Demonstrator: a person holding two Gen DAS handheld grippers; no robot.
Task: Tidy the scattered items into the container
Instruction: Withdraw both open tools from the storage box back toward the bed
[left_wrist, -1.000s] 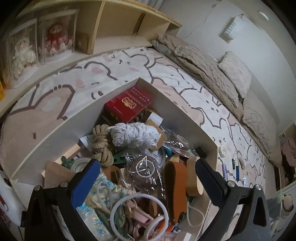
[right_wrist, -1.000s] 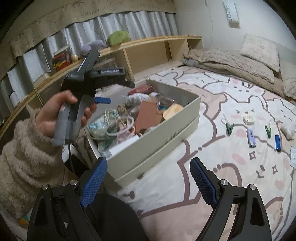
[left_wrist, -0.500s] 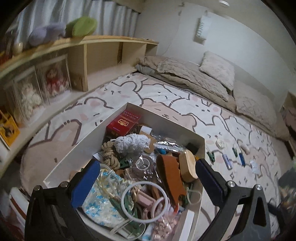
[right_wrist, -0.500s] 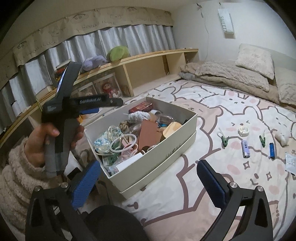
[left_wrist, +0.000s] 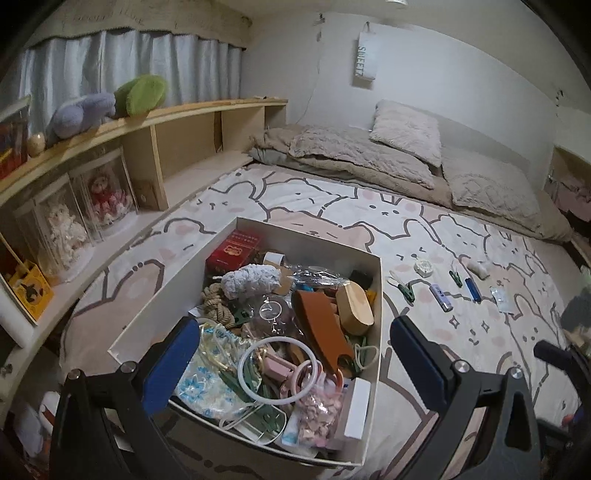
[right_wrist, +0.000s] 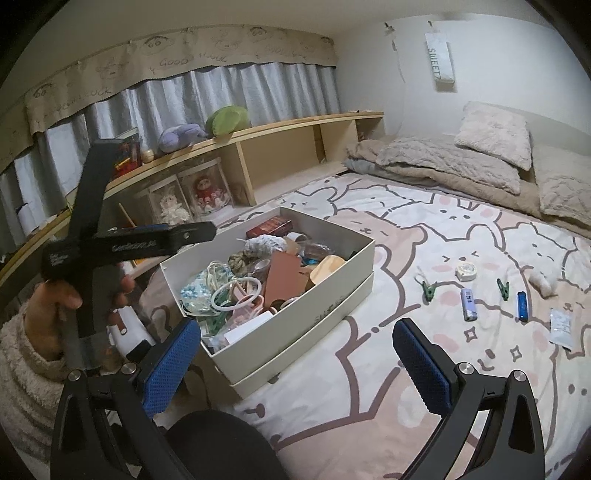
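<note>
A white cardboard box (left_wrist: 377, 332) (right_wrist: 295, 334), crammed with odds and ends, sits on the cartoon-print bedspread. Right of it lie two green clips (right_wrist: 428, 290) (right_wrist: 502, 288), a lavender lighter (right_wrist: 468, 304) (left_wrist: 441, 297), a blue lighter (right_wrist: 522, 305) (left_wrist: 473, 290), a round white tape (right_wrist: 466, 271), a white packet (right_wrist: 561, 328) and a fluffy white lump (right_wrist: 541, 284). My left gripper (left_wrist: 295, 347) hovers open above the box's near end, holding nothing. My right gripper (right_wrist: 297, 347) is wide open and empty over the bedspread, in front of the box.
A person's hand in a fuzzy sleeve (right_wrist: 22, 373) grips the left tool (right_wrist: 122, 242) left of the box. A long wooden shelf (left_wrist: 155, 155) with dolls and plush toys runs along the left. Folded blankets and pillows (left_wrist: 406, 129) lie at the far end.
The left gripper has risen and drawn back from the box, rolling level, so more of the room shows. The right gripper's jaws have spread wider and it has lifted slightly.
</note>
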